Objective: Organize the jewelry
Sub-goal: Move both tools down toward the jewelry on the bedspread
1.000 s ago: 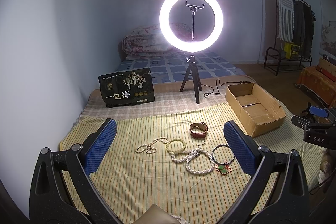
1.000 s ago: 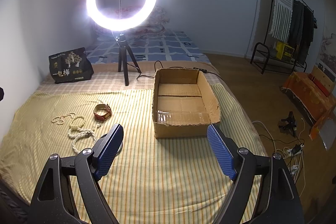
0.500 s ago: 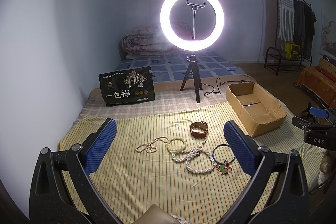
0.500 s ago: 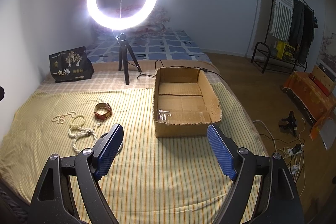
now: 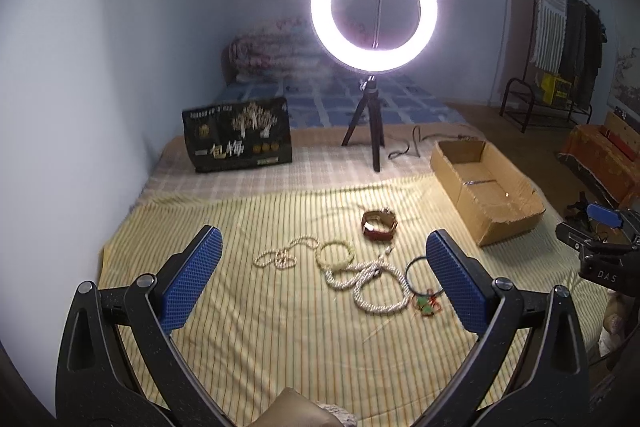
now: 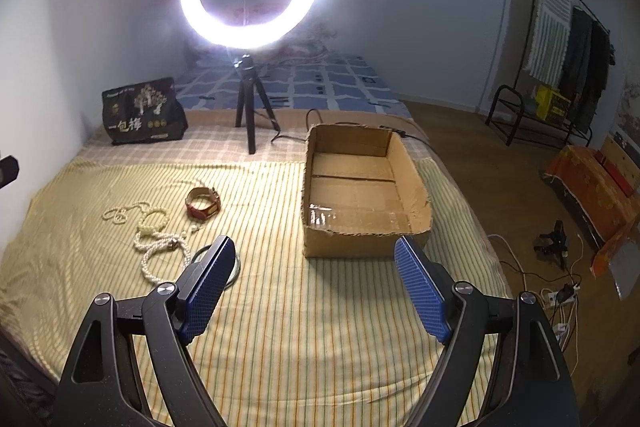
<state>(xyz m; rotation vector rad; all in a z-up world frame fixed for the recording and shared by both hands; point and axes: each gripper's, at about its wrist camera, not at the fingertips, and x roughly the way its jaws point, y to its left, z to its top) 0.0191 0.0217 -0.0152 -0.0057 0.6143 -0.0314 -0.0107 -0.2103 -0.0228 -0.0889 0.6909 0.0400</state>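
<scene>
The bed [image 5: 280,327], covered with a yellow striped sheet, looks the same as one second ago; nothing on it has changed place. The cardboard box [image 6: 360,187] stands open and empty on the right part of the bed, as before. The ring light [image 5: 374,9] on its tripod and the black bag [image 5: 238,135] stay behind, near the far edge.

The left gripper [image 5: 324,283] hangs above the sheet with its blue fingers [image 5: 192,279] wide apart, holding nothing; the view moved only a little. The right gripper [image 6: 316,287] is also spread wide and empty, in front of the box.

The jewelry lies together on the sheet, left of the box: a white rope necklace [image 5: 376,287], a thin bead chain [image 5: 286,253], a pale bead bracelet [image 5: 336,255], a dark bangle [image 5: 420,275] with a green and red charm [image 5: 426,303], and a brown watch [image 5: 379,225] a little farther back.
</scene>
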